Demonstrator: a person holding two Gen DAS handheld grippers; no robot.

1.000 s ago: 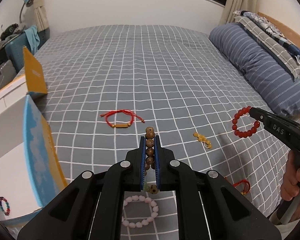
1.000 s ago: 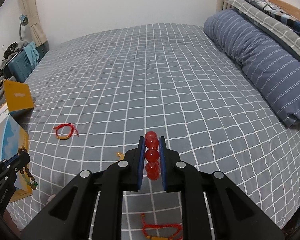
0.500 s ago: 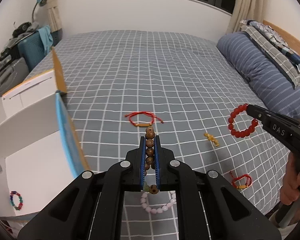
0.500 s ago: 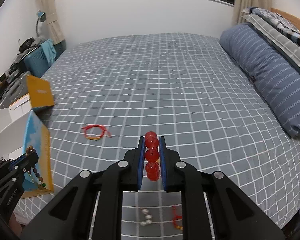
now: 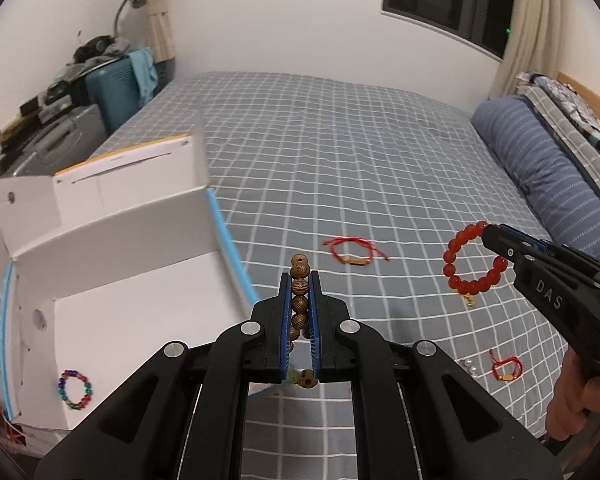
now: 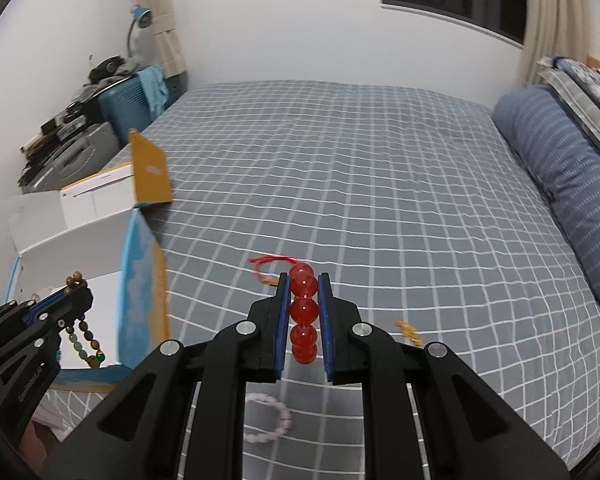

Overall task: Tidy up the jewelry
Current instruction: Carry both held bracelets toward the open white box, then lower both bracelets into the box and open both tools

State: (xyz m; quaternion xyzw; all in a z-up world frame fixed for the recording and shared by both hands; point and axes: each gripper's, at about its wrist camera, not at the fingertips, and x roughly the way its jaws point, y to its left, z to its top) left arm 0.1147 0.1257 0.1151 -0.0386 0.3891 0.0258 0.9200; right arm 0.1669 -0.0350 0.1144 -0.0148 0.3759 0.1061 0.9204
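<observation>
Grey checked bedding covers the bed that carries everything we see, with a striped blue pillow at 2 o'clock. Our left gripper has its blue-lined fingers closed tight on a wooden bead bracelet, whose top beads stand proud of the tips while the rest hangs below. At 9 o'clock sits an open white box, and a multicoloured bead bracelet lies on its floor at 8 o'clock. Our right gripper is clamped the same way on a red bead bracelet; from the left wrist we see that loop held above the bedding at 3 o'clock. A red cord bracelet lies on the bed just beyond the left fingertips. Another small red cord bracelet rests at 4 o'clock, near what seem to be a few pale beads, too small to be sure. A pink bead bracelet lies beneath the right gripper.
</observation>
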